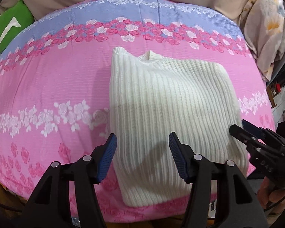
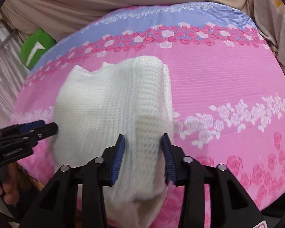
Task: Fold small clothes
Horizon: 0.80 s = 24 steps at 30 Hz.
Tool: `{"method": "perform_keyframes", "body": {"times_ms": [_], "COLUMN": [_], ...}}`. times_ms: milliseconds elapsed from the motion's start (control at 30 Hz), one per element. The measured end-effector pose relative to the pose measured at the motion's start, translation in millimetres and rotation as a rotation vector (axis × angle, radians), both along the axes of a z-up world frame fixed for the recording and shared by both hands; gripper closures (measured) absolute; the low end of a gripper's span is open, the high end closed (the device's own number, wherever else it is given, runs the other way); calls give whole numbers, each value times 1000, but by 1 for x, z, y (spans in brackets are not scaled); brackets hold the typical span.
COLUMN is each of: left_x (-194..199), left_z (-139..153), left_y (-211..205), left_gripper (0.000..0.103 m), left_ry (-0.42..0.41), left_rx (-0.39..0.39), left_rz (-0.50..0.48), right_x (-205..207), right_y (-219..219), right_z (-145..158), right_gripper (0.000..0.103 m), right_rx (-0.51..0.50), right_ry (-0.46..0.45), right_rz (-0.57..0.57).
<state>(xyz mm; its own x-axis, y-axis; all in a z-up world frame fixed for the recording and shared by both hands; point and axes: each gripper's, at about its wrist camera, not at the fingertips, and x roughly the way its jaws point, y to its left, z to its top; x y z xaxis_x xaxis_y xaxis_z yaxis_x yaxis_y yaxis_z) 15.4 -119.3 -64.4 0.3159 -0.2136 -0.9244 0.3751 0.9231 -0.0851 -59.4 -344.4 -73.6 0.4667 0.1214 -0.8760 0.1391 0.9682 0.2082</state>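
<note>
Right gripper [image 2: 142,157] pinches the sweater [image 2: 108,102] fold near the bed's [image 2: 228,72] front edge; left gripper [image 1: 142,159] hangs spread, empty. Lay the fold flat before releasing.

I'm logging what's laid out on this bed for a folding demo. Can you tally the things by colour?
White: 1, the knit sweater
Green: 1, the cushion at the far left corner
Pink and lilac floral: 1, the bedspread
Pale floral: 1, the bedding bunched at the far right
Black with blue pads: 2, the left tongs and right tongs
Total: 6
</note>
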Motion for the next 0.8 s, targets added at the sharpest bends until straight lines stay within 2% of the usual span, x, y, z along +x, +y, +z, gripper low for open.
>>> {"method": "perform_keyframes", "body": {"times_ms": [33,167,200,233,300,333,400,533,600,667,767,800], "left_x": [2,8,9,11,16,16,15,14,13,12,10,9], "left_z": [-3,9,11,9,-10,-20,-28,-18,-16,-15,-16,-17], "left_y": [-3,-5,-6,-9,-15,-17,-21,-19,-19,-19,-23,-24], "left_gripper": [48,48,48,48,48,46,46,48,48,48,48,48], "left_ry": [3,-23,-34,-30,8,23,14,15,16,17,15,17], "left_rx": [6,-29,-18,-3,43,64,100,89,95,97,104,105], "left_rz": [7,32,32,27,13,6,3,12,13,13,11,8], "right_x": [5,0,-1,2,18,20,18,-4,-16,-28,-41,-43], "right_y": [-3,-10,-12,-14,-16,-18,-20,-15,-4,12,28,27], "right_z": [0,51,53,42,-12,-28,-15,40,51,40,-20,-32], "right_gripper": [89,91,91,91,91,90,89,89,89,90,92,98], "right_rx": [-7,-37,-40,-41,-51,-55,-46,-20,-18,-21,-61,-50], "right_ry": [-9,-193,-212,-188,-2,32,2,-121,-130,-80,93,129], "right_rz": [5,-20,-24,-31,-2,2,-17,-58,-19,44,102,95]}}
